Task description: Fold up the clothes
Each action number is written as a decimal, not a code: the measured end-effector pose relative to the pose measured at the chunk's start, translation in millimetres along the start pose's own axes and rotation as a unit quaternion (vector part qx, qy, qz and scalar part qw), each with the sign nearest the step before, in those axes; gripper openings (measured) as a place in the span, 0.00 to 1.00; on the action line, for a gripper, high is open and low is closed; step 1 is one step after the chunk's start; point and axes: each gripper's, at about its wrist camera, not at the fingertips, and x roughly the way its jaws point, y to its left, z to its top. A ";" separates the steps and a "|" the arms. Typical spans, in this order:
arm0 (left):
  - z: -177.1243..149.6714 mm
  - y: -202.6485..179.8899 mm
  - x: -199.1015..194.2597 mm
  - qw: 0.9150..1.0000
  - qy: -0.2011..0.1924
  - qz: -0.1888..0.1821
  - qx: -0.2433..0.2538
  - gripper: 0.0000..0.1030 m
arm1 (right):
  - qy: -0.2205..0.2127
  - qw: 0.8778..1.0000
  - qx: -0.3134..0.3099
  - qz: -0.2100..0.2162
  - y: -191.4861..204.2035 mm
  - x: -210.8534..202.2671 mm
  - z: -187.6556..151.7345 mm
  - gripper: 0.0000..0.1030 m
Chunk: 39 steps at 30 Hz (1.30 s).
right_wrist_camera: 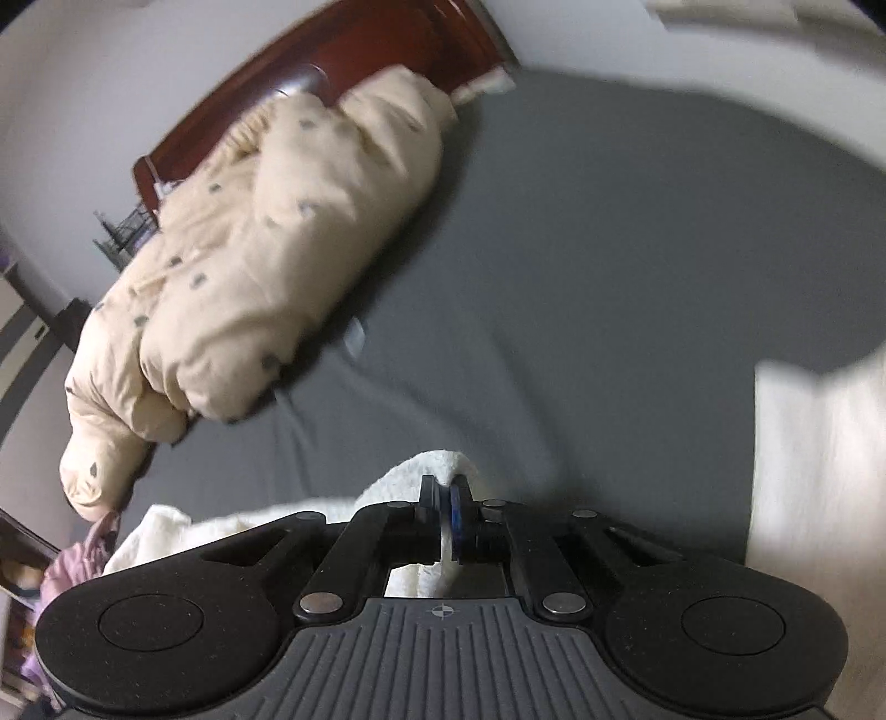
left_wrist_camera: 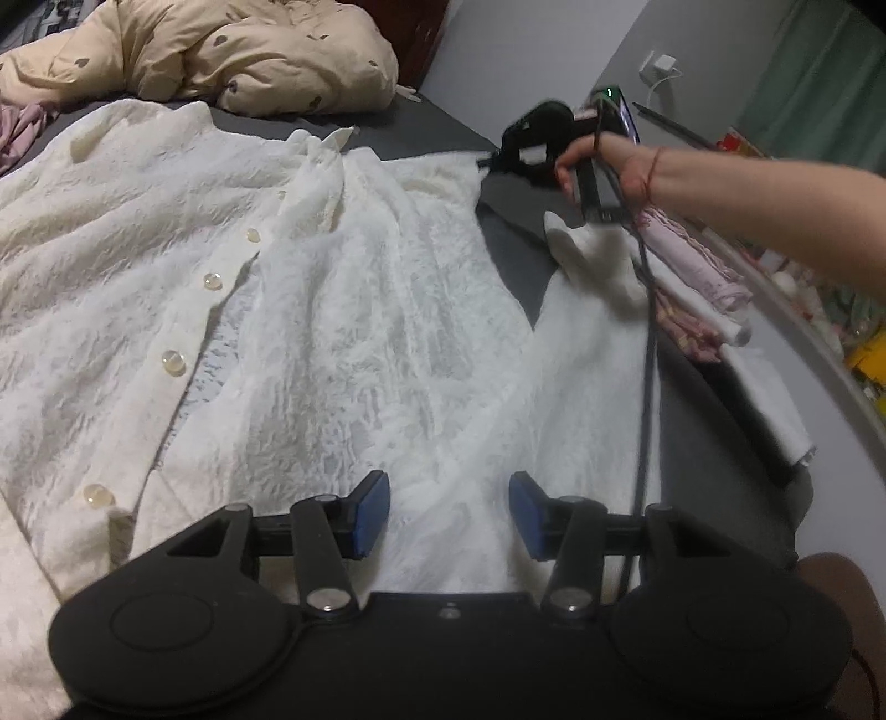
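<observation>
A cream, textured button-up shirt [left_wrist_camera: 332, 304] lies spread on the grey bed sheet [left_wrist_camera: 515, 216], its button placket [left_wrist_camera: 212, 281] running down the left. My left gripper [left_wrist_camera: 448, 515] hovers low over the shirt's near part, blue pads apart, with nothing pinched between them. At the shirt's far right edge a person's hand holds my right gripper [left_wrist_camera: 490, 162]. In the right wrist view that right gripper [right_wrist_camera: 449, 509] is shut on a fold of the white cloth [right_wrist_camera: 410, 471], which bunches up between and behind the pads.
A beige dotted duvet [left_wrist_camera: 221, 50] [right_wrist_camera: 266, 266] is heaped at the head of the bed by a dark wooden headboard [right_wrist_camera: 360, 72]. Folded pink and white clothes [left_wrist_camera: 698, 277] sit along the right edge. A black cable [left_wrist_camera: 648, 360] hangs across the shirt's right side.
</observation>
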 end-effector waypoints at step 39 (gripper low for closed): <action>13.3 3.7 -29.9 1.000 -0.029 0.000 0.009 0.53 | 0.149 0.968 -0.161 -0.120 65.6 95.8 -45.5 0.43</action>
